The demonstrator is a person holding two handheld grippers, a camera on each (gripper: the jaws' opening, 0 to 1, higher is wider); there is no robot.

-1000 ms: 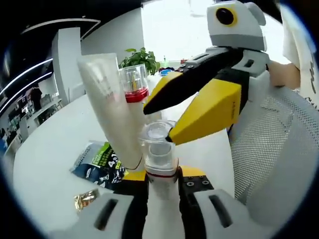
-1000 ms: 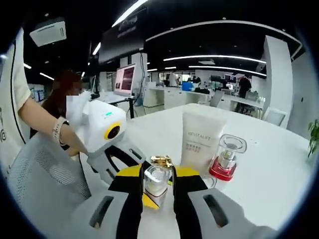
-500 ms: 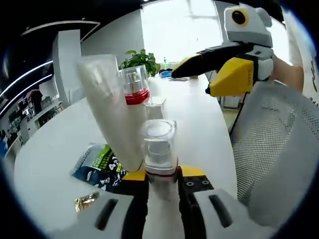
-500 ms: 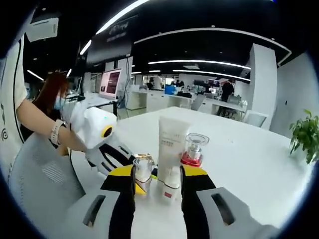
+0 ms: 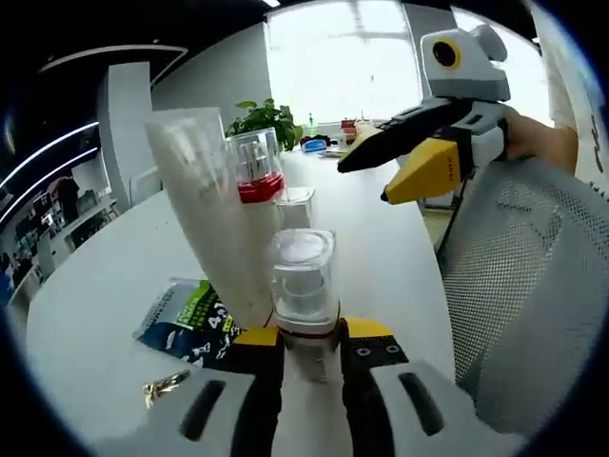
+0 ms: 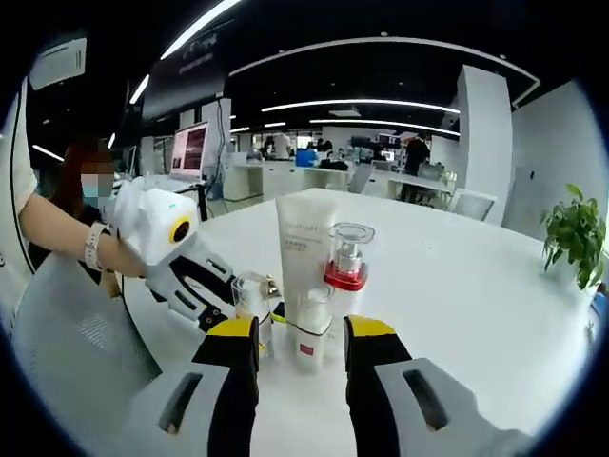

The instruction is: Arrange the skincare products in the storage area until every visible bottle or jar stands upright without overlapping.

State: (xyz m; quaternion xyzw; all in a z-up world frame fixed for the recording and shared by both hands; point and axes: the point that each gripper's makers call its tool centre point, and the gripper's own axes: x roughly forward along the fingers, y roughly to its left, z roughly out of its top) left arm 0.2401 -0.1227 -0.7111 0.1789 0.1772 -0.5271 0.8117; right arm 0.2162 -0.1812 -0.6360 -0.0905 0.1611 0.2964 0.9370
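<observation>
In the left gripper view, the left hand-held gripper (image 5: 306, 354) stood with its jaws closed against the base of a clear jar (image 5: 304, 284), which stood upright on the white worktop (image 5: 95, 286) at about six o'clock. Just beside the jar, toward ten o'clock, a white tube (image 5: 209, 214) rose cap-down and leaned outward, and behind it at twelve o'clock stood a clear bottle with a red band (image 5: 256, 165). A green printed packet (image 5: 186, 314) lay flat at eight o'clock, with a small gold wrapper (image 5: 164, 387) nearer the rim. The right hand-held gripper (image 5: 376, 179) hung in the air at two o'clock, well apart from the products, its jaws parted and holding nothing. In the right gripper view, that gripper's own jaws (image 6: 301, 345) stood open on either side of the tube (image 6: 306, 262), not touching it; the red-banded bottle (image 6: 346, 257) stood just right of the tube, and the left gripper (image 6: 224, 305) clasped the jar (image 6: 248, 297) at nine o'clock.
</observation>
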